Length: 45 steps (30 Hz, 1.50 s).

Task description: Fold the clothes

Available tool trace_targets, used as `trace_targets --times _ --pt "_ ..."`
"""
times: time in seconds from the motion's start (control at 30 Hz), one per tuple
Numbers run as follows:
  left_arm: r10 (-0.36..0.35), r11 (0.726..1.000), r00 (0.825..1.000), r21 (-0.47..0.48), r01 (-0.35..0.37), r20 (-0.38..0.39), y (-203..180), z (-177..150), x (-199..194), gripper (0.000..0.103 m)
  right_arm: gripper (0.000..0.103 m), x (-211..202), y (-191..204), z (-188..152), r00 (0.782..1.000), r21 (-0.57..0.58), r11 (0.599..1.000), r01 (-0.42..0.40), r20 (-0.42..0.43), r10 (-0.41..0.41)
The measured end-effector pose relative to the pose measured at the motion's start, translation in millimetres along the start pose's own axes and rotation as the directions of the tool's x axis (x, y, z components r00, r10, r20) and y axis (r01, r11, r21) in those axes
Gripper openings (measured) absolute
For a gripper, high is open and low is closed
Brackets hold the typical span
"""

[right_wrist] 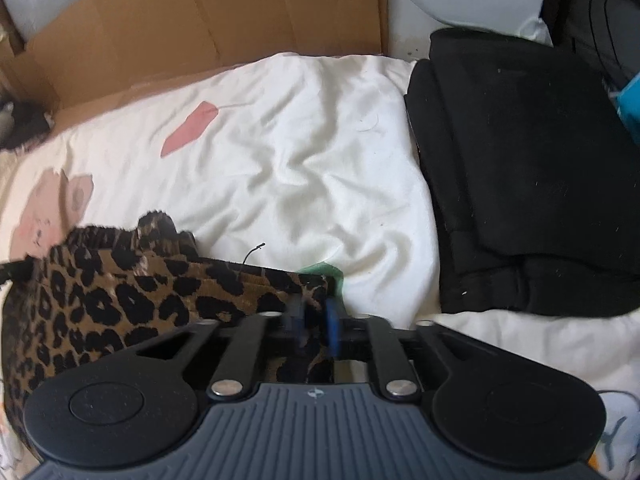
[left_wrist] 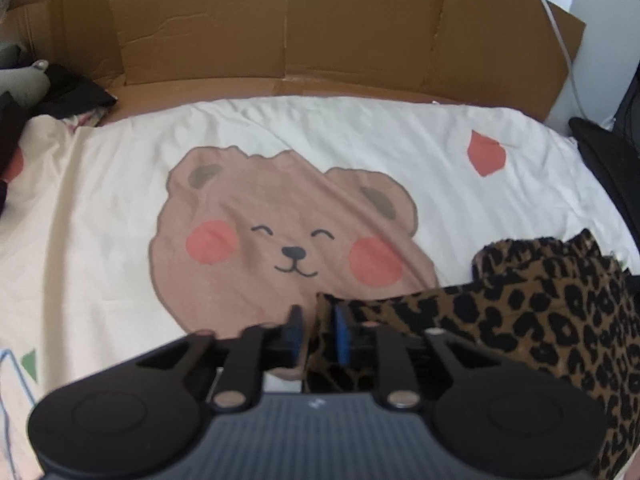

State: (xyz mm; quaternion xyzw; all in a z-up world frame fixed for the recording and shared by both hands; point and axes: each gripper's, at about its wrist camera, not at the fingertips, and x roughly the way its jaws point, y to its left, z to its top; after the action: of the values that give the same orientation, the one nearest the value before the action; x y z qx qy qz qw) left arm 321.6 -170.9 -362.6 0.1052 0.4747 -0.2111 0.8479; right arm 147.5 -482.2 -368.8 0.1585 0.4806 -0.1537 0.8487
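Both tools pinch the leopard-print garment (left_wrist: 552, 320): left tool (left_wrist: 318, 330) grips its left end, right tool (right_wrist: 316, 320) its right end, stretching it near the cameras above the bear-print bedsheet (left_wrist: 280, 152). Folded black clothes (right_wrist: 520, 168) lie far right; flattened cardboard (left_wrist: 300, 28) stands behind.

One leopard garment (left_wrist: 540, 320), one bear sheet (left_wrist: 280, 152), one cardboard sheet (left_wrist: 280, 28), one black stack (right_wrist: 520, 168), two grippers, left gripper (left_wrist: 318, 332), right gripper (right_wrist: 316, 320)
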Motion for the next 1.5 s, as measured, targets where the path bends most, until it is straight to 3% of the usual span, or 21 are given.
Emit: trace_targets --times 0.03,0.07,0.13,0.4,0.67,0.7,0.73,0.77,0.83,1.0,1.23,1.5 --pt "0.006 1.000 1.000 0.011 -0.006 -0.004 0.5 -0.7 0.0 0.037 0.043 -0.1 2.1 -0.3 1.000 -0.019 1.000 0.015 -0.002 -0.015" --pt "-0.006 1.000 1.000 0.014 0.006 -0.010 1.6 -1.0 0.4 0.036 0.044 0.2 2.7 -0.3 1.000 -0.031 0.999 0.020 -0.003 -0.020" --pt "-0.046 0.999 0.999 0.018 0.047 -0.026 2.8 -1.4 2.5 0.036 0.044 1.3 0.0 0.5 1.000 -0.021 1.000 -0.006 -0.006 0.005" --pt "-0.055 0.998 0.998 0.000 0.055 -0.030 -4.0 -5.6 12.1 0.036 0.044 14.1 -0.4 -5.6 0.998 -0.005 0.998 -0.059 0.003 0.059" --pt "-0.061 0.998 0.997 0.029 0.062 -0.041 -12.9 -3.5 12.0 0.017 0.044 15.0 10.3 -10.6 0.998 -0.081 0.995 -0.055 0.015 0.056" --pt "-0.065 0.998 0.997 0.013 0.065 -0.037 -12.1 -4.1 11.6 0.014 0.040 14.9 8.8 -9.9 0.998 -0.078 0.995 -0.063 0.012 0.064" --pt "-0.063 0.998 0.998 0.008 0.063 -0.029 -12.6 -4.9 9.9 0.012 0.022 13.7 8.7 -9.4 0.997 -0.086 0.994 -0.068 0.013 0.070" --pt "-0.058 0.998 0.998 0.010 0.058 -0.018 -13.7 -5.7 7.4 0.010 0.013 10.9 9.2 -9.2 0.997 -0.097 0.993 -0.069 0.021 0.071" --pt "-0.049 0.999 0.999 0.005 0.049 0.008 -14.6 -7.1 0.1 0.009 0.007 1.5 6.1 -7.7 0.996 -0.081 0.995 -0.062 0.054 0.067" --pt "-0.061 0.996 0.994 -0.060 0.067 0.096 -0.2 -3.4 -32.4 0.009 0.006 -31.0 -5.6 -1.8 0.986 -0.027 0.996 -0.079 0.147 0.082" --pt "-0.087 0.992 0.984 -0.072 0.099 0.153 2.1 15.2 -61.1 0.009 0.006 -61.9 -12.6 7.4 0.974 0.080 0.991 -0.107 0.210 0.089" --pt "-0.081 0.992 0.990 -0.091 0.092 0.118 5.3 23.5 -39.7 0.009 0.006 -47.0 -9.9 18.2 0.983 0.096 0.992 -0.084 0.172 0.066"
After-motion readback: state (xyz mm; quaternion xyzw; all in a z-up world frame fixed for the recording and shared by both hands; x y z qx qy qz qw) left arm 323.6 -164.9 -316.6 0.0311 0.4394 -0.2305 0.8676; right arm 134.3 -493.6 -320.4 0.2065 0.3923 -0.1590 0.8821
